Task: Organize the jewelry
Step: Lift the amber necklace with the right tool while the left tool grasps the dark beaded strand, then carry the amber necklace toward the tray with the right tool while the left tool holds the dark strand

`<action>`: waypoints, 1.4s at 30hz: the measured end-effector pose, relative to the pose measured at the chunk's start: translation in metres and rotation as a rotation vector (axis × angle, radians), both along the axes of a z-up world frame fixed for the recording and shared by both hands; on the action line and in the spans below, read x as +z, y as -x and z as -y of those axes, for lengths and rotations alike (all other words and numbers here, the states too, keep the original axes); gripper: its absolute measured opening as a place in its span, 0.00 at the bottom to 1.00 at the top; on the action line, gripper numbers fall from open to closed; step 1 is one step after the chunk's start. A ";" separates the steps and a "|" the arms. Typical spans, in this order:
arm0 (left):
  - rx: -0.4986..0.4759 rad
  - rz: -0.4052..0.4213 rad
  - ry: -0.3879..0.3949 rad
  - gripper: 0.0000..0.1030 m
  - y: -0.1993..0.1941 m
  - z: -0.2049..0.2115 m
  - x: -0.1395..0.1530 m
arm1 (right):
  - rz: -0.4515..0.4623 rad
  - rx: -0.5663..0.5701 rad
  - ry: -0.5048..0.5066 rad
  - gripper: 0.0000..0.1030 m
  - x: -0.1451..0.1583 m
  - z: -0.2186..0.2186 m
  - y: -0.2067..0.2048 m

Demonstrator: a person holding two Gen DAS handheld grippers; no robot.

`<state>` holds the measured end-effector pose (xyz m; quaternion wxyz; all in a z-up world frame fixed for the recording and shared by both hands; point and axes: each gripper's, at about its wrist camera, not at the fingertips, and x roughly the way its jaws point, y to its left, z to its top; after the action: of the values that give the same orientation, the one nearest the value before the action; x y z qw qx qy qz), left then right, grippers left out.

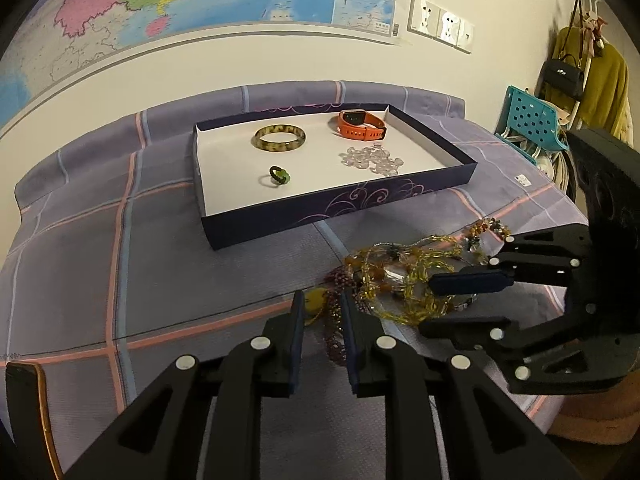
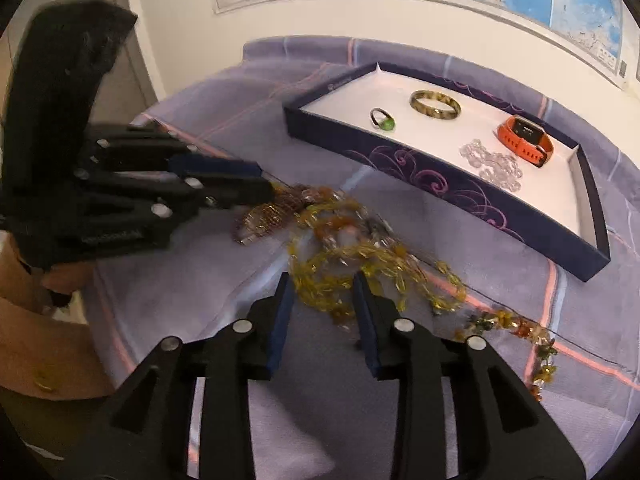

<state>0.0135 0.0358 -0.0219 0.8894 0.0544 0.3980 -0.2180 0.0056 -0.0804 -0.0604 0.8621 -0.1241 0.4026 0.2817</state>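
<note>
1. Tray (image 1: 256, 222): shallow, dark-walled, white floor, set on the checked cloth (image 1: 80, 260) toward the far wall. Its near wall stands just beyond the bead pile; bare cloth lies between them.
2. Tray contents, all apart from one another: bangle (image 1: 280, 139) far left, orange watch (image 1: 362, 125) far right, green ring (image 1: 279, 176) near left, clear beads (image 1: 370, 159) near right. The near-left corner of the floor is open.
3. Necklaces (image 1: 404, 280): a tangled heap of yellow, amber and purple strands on the cloth, near side of the tray, outside it.
4. Left gripper (image 1: 320, 312): jaws narrow, a purple strand and a yellow bead between the tips. Whether the pads press on them cannot be told.
5. Right gripper (image 2: 322, 292): jaws slightly apart, tips at the near edge of the yellow strands; no pad is seen clamping a strand.
6. Open room: wide bare cloth left of the heap in the left view. The two grippers stand close at the heap, from opposite sides.
7. Left view only: wall sockets (image 1: 440, 20), a teal chair (image 1: 532, 120) and hung clothes (image 1: 596, 84) at the right, past the cloth's right edge.
8. Right view only: an amber strand (image 2: 520, 332) trailing right from the heap, and a brown sleeve (image 2: 36, 340) behind the left gripper. This view is blurred at the heap.
9. Both views: a map (image 1: 160, 0) on the far wall.
</note>
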 end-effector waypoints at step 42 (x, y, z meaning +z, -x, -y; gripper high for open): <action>-0.137 0.029 -0.103 0.21 -0.012 0.025 0.000 | 0.254 -0.155 -0.432 0.06 0.166 0.122 0.000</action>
<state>0.0253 0.0107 -0.0220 0.8742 0.1302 0.3911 -0.2566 0.0061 -0.2020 0.1061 0.9312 0.0596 0.2299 0.2765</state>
